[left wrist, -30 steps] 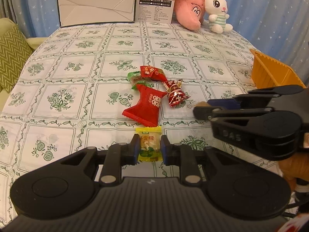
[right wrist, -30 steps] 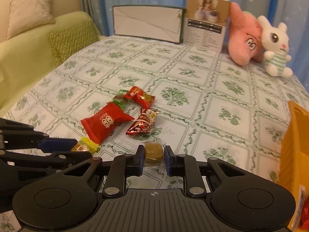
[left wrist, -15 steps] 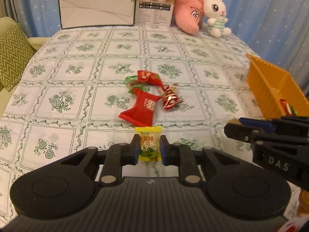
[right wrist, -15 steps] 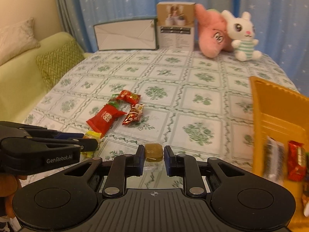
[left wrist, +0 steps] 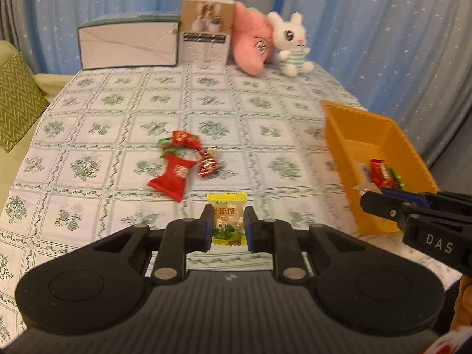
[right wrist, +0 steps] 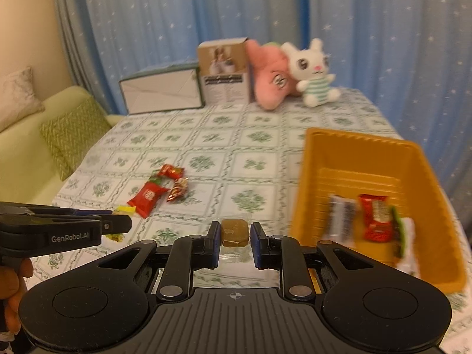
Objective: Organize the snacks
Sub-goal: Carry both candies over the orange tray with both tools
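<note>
Over the patterned tabletop the left claw grips a yellow candy while the right claw, pinching a brown candy, hangs beside the orange bin holding snacks, with red packets lying mid-cloth

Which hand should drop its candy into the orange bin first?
Right. The right gripper, holding the brown candy, is already beside the orange bin; the left gripper, holding the yellow candy, is farther off.
</note>
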### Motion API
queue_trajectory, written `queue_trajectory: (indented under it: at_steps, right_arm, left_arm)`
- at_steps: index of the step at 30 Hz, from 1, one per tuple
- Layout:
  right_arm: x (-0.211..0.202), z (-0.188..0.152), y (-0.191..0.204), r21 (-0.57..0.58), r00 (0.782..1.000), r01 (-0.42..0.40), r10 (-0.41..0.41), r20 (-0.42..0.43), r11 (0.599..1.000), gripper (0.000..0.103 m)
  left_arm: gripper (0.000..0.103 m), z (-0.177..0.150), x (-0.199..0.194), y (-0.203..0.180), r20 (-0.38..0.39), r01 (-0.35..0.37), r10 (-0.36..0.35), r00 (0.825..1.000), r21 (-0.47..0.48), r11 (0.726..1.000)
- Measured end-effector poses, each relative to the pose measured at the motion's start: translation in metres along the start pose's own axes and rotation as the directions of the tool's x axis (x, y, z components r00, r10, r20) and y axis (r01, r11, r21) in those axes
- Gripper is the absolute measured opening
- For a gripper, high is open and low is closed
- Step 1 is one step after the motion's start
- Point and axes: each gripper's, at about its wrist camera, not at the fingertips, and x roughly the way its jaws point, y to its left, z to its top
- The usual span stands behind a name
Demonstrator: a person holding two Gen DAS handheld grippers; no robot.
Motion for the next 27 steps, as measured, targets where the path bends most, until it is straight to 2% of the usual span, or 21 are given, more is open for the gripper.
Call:
queue_trajectory:
  at_steps: [12,27]
  right_arm:
    - [-0.062,-0.002,-0.047,0.095,0.994,0.094,-0.099,0.050,0.991,0.022]
    - [-0.090,-0.001,-0.105,0.187,0.982,0.162,-0.176,0.063,0.969,0.022]
  left_arm:
    - [0.019,0.014,-0.030,-0.065,0.030,0.083,-0.086,0.996,0.083,0.993]
    - [0.019,0.030,-0.022,-0.133,0.008,0.175,-0.179,0.984,0.172,0.969]
